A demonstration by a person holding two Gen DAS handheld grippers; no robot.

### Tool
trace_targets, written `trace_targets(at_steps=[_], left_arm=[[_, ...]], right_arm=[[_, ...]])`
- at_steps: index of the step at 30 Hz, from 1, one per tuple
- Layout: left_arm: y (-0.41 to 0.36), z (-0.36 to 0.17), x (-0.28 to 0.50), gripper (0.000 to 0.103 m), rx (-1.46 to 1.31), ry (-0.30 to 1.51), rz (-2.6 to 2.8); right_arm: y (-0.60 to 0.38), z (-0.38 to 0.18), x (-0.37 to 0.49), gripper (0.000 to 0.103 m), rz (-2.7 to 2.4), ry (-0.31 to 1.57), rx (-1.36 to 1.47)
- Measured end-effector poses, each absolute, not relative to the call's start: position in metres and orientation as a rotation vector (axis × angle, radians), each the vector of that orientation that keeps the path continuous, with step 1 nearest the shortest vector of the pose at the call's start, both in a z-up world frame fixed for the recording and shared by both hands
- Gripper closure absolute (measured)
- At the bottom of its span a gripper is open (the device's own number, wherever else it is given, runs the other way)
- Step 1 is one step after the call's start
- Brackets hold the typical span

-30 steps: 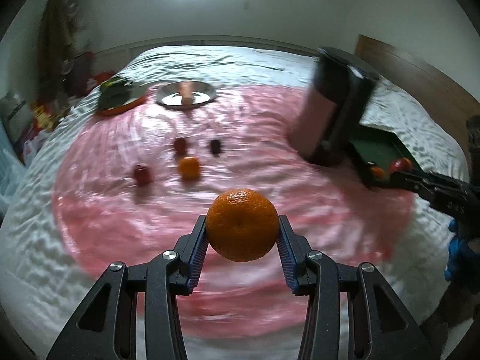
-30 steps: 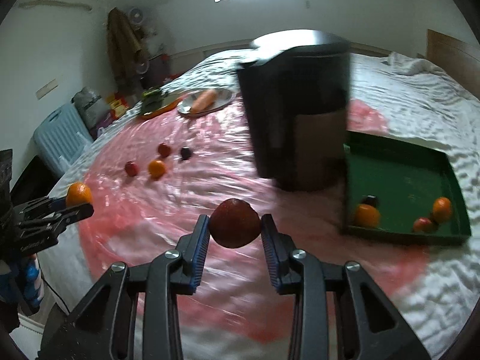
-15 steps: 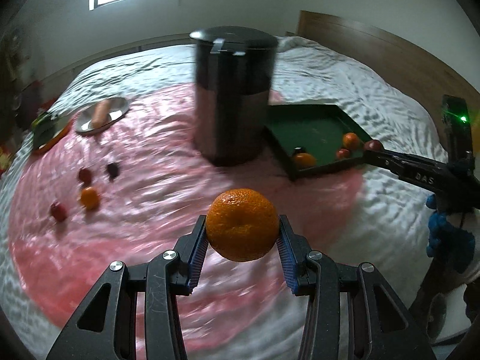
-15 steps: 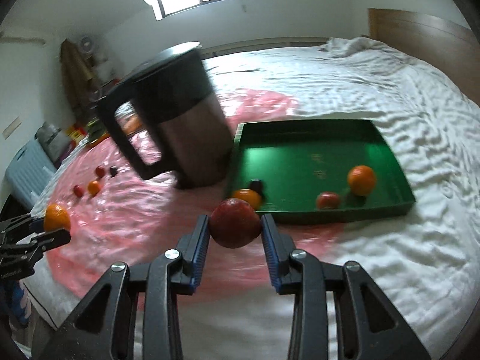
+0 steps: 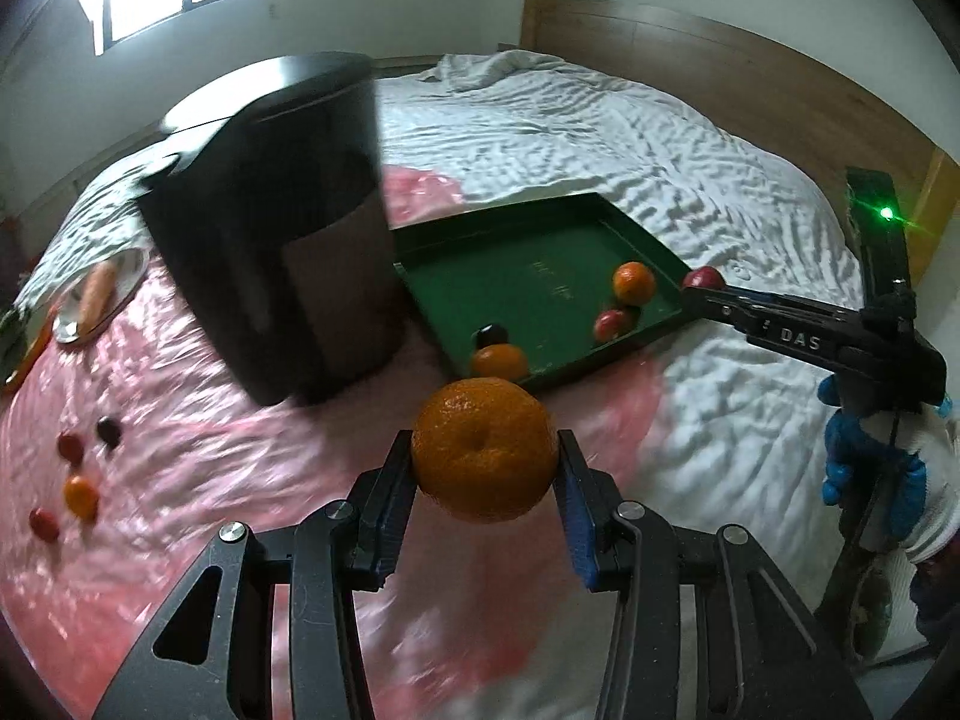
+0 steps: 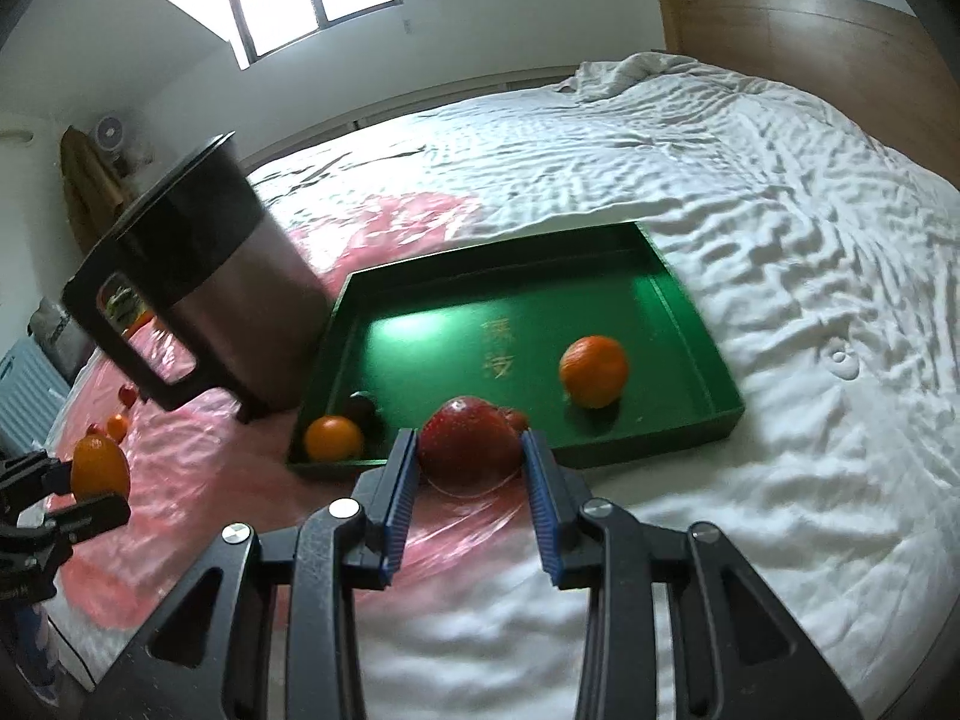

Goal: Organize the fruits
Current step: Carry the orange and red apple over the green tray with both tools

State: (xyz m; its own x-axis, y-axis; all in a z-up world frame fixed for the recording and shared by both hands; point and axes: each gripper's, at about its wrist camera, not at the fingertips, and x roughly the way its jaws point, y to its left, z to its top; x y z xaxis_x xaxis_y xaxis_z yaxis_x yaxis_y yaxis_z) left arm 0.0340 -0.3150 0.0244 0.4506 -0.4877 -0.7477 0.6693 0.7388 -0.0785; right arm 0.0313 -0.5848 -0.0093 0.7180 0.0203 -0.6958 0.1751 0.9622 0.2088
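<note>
My left gripper (image 5: 485, 461) is shut on a large orange (image 5: 483, 447) and holds it above the pink sheet, short of the green tray (image 5: 540, 294). My right gripper (image 6: 469, 463) is shut on a red apple (image 6: 468, 441) just before the tray's (image 6: 660, 438) near wall. The tray holds two oranges (image 6: 594, 369) (image 6: 332, 437), a small red fruit (image 5: 613, 324) and a dark fruit (image 5: 489, 335). Several small fruits (image 5: 80, 495) lie on the pink sheet at the left. The right gripper also shows in the left wrist view (image 5: 701, 281).
A tall black lidded bin (image 5: 282, 228) stands left of the tray. A metal plate with a carrot (image 5: 96, 294) lies far left. A wooden headboard (image 6: 840, 54) runs behind the white bed. The left gripper with its orange shows at the left edge of the right wrist view (image 6: 96, 480).
Both grippers have swung right and moved toward the green tray, each still holding its fruit. The tray and bin now look larger and closer.
</note>
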Motion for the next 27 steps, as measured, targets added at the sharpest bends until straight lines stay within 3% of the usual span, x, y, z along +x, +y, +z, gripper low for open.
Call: trace_targets(at_steps=[27], left_arm=[[-0.455, -0.03, 0.157, 0.064, 0.3, 0.91, -0.67]], right_arm=[[-0.671, -0.058, 0.159, 0.043, -0.181, 0.822, 0.269]])
